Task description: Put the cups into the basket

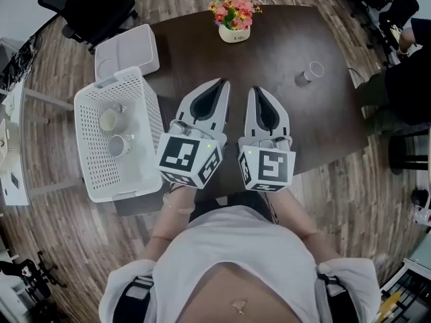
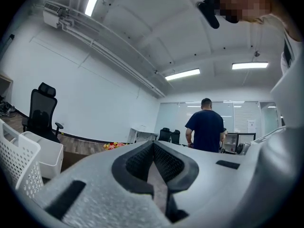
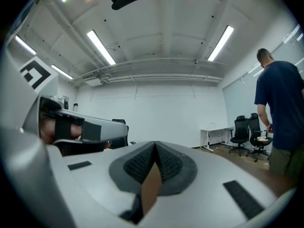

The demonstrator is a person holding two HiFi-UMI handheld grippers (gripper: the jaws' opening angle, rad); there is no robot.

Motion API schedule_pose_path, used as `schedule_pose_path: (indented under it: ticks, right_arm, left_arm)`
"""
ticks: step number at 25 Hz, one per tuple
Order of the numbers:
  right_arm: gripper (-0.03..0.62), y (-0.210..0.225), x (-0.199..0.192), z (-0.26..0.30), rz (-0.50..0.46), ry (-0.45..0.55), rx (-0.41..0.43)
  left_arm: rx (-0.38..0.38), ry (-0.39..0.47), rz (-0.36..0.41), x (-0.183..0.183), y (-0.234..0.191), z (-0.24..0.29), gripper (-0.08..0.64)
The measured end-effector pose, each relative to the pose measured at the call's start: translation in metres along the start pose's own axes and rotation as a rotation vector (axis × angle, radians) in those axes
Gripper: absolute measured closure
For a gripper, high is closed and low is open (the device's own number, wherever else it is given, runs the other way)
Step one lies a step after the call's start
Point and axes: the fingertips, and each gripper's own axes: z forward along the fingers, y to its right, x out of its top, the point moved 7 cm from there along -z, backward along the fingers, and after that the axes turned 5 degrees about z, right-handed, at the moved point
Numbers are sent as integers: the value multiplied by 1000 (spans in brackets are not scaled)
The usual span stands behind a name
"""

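Evidently one cup (image 1: 312, 70) is not yet in the basket (image 1: 86, 106): it stands on the dark bench (image 1: 202, 52) near the far right edge, well apart from both grippers. Two cups (image 1: 109, 120) are seen inside the basket, which is set beside the bench's left edge.

The next pick is judged best made with the right gripper (image 1: 258, 91), the nearer of the two. Its fingers would need to be opened wide before the cup is approached, brought around the cup's wall, and closed gently, so that the light cup is neither tipped nor pushed off the edge. The flower pot (image 1: 234, 20) is to be kept clear of on the carry across.

Both grippers are held side by side, close in front of the person's body, pointing level across the bench. The fingers of the left gripper (image 1: 221, 83) are pressed together with nothing between them, and the same is seen of the right.
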Motion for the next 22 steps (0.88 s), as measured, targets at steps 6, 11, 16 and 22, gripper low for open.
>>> schedule_pose_path:
  ticks: [6,11,16,22]
  right_arm:
    - [578,25,1,-9,-59,9,2]
    - [578,60,1,-13,-34,12,-23]
    - [578,100,4,-9,-34,24,-36]
    - [578,155,4,-1,-52,24,-71]
  left_arm:
    - [-33,-25,17,-10,18,17,549]
    - [-48,-42,15,-19,38,38,549]
    - [-57,-51,14,-27,61,69,549]
    - [-81,-51,10,-38,87,120,549]
